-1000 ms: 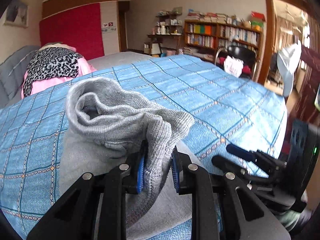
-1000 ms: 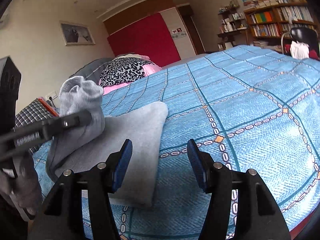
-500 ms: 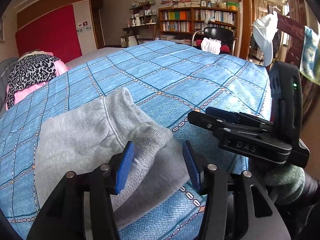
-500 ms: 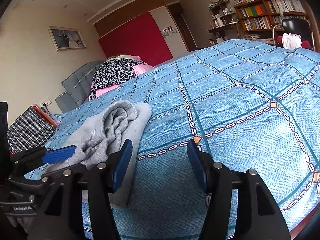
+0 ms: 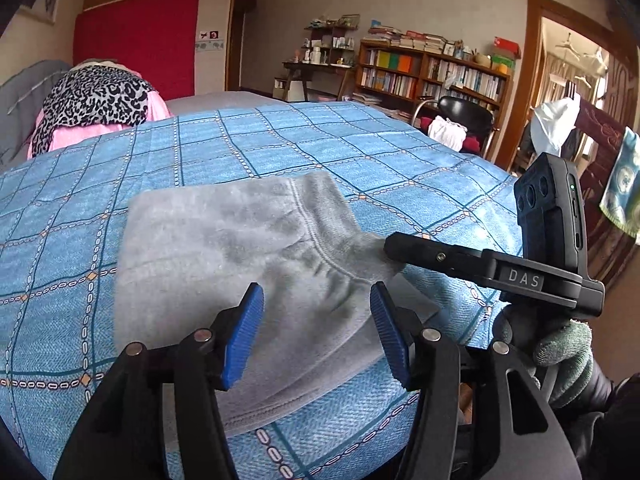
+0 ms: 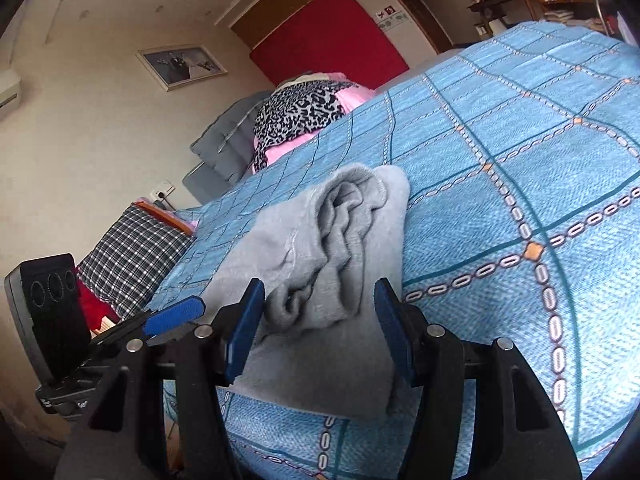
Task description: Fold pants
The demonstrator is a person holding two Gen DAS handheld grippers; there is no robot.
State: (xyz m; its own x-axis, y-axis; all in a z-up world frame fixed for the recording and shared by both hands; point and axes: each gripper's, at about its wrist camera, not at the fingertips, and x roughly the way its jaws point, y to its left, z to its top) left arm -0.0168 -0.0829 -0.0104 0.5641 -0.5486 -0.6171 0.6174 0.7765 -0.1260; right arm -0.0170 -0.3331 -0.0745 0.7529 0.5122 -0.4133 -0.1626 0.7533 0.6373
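Lying beyond parted fingers (image 5: 245, 336): pants (image 5: 224, 256)

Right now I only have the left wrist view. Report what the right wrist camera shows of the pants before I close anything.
Observer: The grey pants lie folded on the bedspread, with a rumpled band of cloth bunched on top.
Operator: Give me the right gripper's state.
Observer: The right gripper is open; its fingers stand either side of that bunch without pressing it.
Operator: Name what lies left of the pants.
Observer: A checked pillow, past the bedspread's edge.
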